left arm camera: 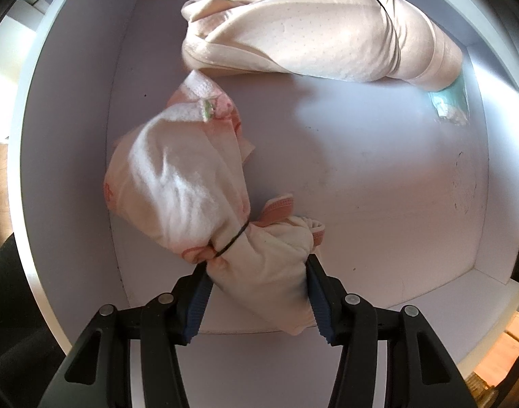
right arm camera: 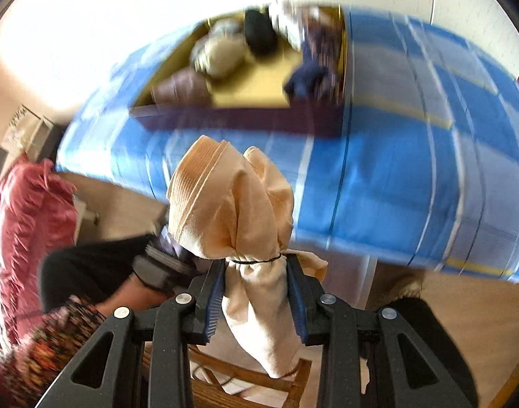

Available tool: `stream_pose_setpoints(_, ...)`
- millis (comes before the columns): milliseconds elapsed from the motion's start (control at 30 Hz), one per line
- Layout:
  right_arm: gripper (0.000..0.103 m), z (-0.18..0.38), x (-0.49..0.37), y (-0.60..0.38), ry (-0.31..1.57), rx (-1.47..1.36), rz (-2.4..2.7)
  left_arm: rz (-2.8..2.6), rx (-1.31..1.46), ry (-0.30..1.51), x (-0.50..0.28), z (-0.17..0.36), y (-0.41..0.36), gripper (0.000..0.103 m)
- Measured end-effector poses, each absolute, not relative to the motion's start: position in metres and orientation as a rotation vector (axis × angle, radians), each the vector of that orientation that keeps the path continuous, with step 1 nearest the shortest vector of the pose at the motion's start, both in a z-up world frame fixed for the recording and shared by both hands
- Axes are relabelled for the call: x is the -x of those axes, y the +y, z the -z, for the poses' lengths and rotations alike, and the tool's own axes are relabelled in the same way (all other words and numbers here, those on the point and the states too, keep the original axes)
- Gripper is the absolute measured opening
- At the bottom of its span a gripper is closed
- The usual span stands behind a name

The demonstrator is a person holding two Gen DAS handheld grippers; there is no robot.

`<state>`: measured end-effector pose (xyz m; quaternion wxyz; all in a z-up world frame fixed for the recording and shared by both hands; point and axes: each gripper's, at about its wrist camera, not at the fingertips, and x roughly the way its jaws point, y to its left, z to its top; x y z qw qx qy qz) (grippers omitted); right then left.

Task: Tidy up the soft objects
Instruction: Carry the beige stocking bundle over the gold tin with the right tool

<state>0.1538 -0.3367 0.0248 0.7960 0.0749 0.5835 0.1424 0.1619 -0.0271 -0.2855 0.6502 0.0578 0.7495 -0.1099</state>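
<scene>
In the left wrist view my left gripper (left arm camera: 257, 280) points down into a white drawer (left arm camera: 361, 187) and is shut on a white-and-pink cloth bundle (left arm camera: 177, 190) tied with a black band. A larger cream bundle (left arm camera: 313, 34) lies at the drawer's far side. In the right wrist view my right gripper (right arm camera: 256, 282) is shut on a peach cloth bundle (right arm camera: 232, 204), also bound with a black band. It hangs in the air before a bed with a blue checked cover (right arm camera: 412, 170). On the bed stands a cardboard box (right arm camera: 252, 81) holding several more rolled cloths.
A pale green item (left arm camera: 451, 100) pokes out under the cream bundle. The drawer's white walls (left arm camera: 65, 136) ring the left gripper. In the right wrist view a red padded thing (right arm camera: 28, 224) is at left, a dark sleeve (right arm camera: 89, 268) beside it, and a wicker chair (right arm camera: 245, 384) below.
</scene>
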Motion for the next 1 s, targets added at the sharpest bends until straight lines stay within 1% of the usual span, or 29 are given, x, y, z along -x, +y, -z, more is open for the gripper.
stream_pose_setpoints(133, 0.034, -0.058, -0.181, -0.337, 1.193, -0.170, -0.285, 0.252, -0.133, 1.700, -0.160, 0.284, -0.027, 0.054)
stream_pose_setpoints(333, 0.034, -0.085, -0.229, -0.340, 1.152, -0.232, -0.256, 0.251, -0.130, 1.700, -0.160, 0.282, -0.027, 0.054)
stream_pose_setpoints(400, 0.034, -0.089, -0.247, -0.336, 1.141, -0.208, -0.226, 0.253, -0.130, 1.700, -0.160, 0.281, -0.027, 0.054)
stream_pose_setpoints(600, 0.034, -0.086, -0.295, -0.322, 1.132, -0.225, -0.163, 0.249, -0.126, 1.702, -0.159, 0.280, -0.027, 0.053)
stream_pose_setpoints(800, 0.034, -0.053, -0.338, -0.309, 1.197, -0.251, -0.085, 0.245, -0.123, 1.705, -0.161, 0.281, -0.026, 0.053)
stream_pose_setpoints(1000, 0.034, -0.028, -0.359, -0.300, 1.227, -0.245, -0.040, 0.246, -0.122, 1.704, -0.162, 0.281, -0.026, 0.053)
